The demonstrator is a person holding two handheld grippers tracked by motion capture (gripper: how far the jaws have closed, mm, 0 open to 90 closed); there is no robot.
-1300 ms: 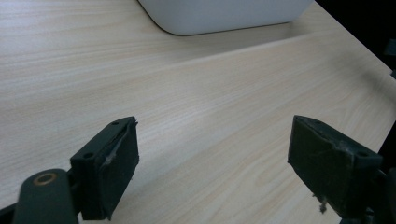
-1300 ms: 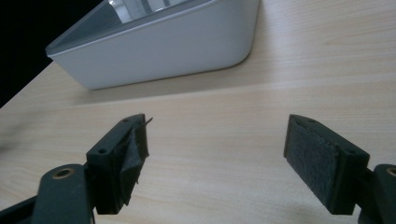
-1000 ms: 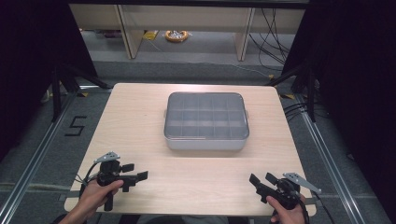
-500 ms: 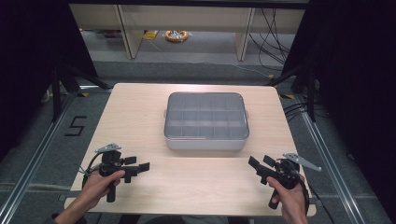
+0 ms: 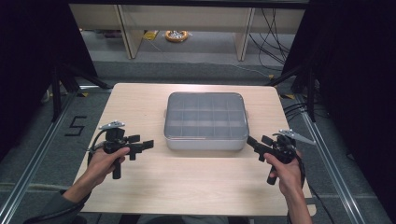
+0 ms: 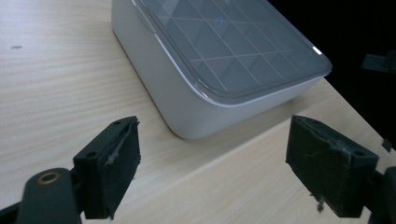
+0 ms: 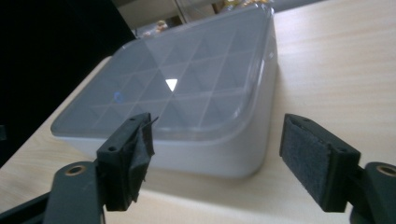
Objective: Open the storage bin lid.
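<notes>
- A grey compartment box point(image 5: 205, 121) with a clear lid sits closed at the middle of the pale wooden table point(image 5: 187, 196), its long side facing the person.
- Through the lid a grid of dividers shows; what the compartments hold cannot be made out.
- The left gripper point(image 5: 148, 144) is held in the person's left hand point(image 5: 105, 161), just beside the box's near left corner and pointing toward it, without touching.
- In the left gripper view, its jaws stand wide apart with nothing between them; the box's rounded near corner point(image 6: 196, 126) lies ahead in the gap, and bare table runs under the pads point(image 6: 119, 163).
- The right gripper point(image 5: 251, 141) is held in the person's right hand point(image 5: 282, 170), with its tip close to the box's near right corner; from the high view I cannot tell whether it touches.
- In the right gripper view, its jaws are also spread wide and hold nothing; the box's side wall point(image 7: 210, 156) and lid edge fill the space ahead, and the box is still clear of both pads point(image 7: 313, 163).
- A grey three-cornered plate point(image 5: 111, 124) tops the left gripper, and another tops the right gripper.
- Beyond the table's far edge, a yellow coil of cable point(image 5: 176, 35) lies on the floor.
</notes>
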